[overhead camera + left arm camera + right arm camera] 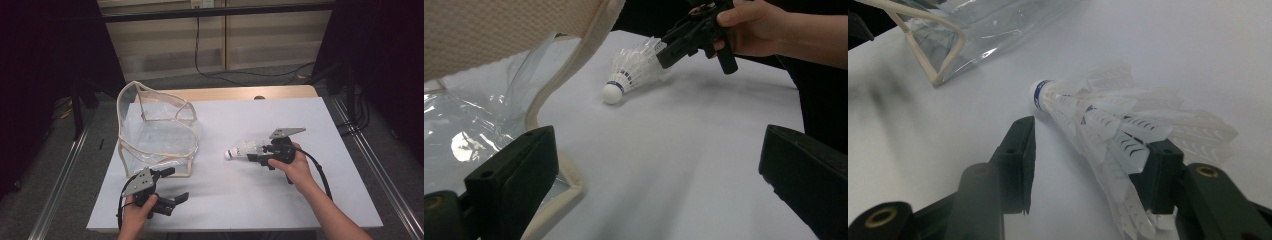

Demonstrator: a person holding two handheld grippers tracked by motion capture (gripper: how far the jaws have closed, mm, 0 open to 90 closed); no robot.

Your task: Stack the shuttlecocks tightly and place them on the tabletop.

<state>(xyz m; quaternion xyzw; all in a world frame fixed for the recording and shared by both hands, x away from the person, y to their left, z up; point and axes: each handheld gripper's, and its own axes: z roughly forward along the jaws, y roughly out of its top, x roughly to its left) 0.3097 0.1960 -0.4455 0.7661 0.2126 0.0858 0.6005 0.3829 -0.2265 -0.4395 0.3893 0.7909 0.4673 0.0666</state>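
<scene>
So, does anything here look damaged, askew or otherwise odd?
The shuttlecock looks worn: its feathers are splayed and uneven. It lies on its side between the right gripper's open jaws. The clear bag stands slumped and crumpled. Nothing has spilled.

Open white table (pixel 280 200) between the hands, clear bag (pixel 155 132) (standing upright) blocking the left rear.

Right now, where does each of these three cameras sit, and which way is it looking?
High view: above the table's near edge, looking forward and down; both forearms, left gripper and right gripper.
Left gripper view: between its black fingers, facing the white feathered shuttlecock.
Right gripper view: along its fingers, feathers between them.
All share the shuttlecock and the clear plastic cream-trimmed bag.
</scene>
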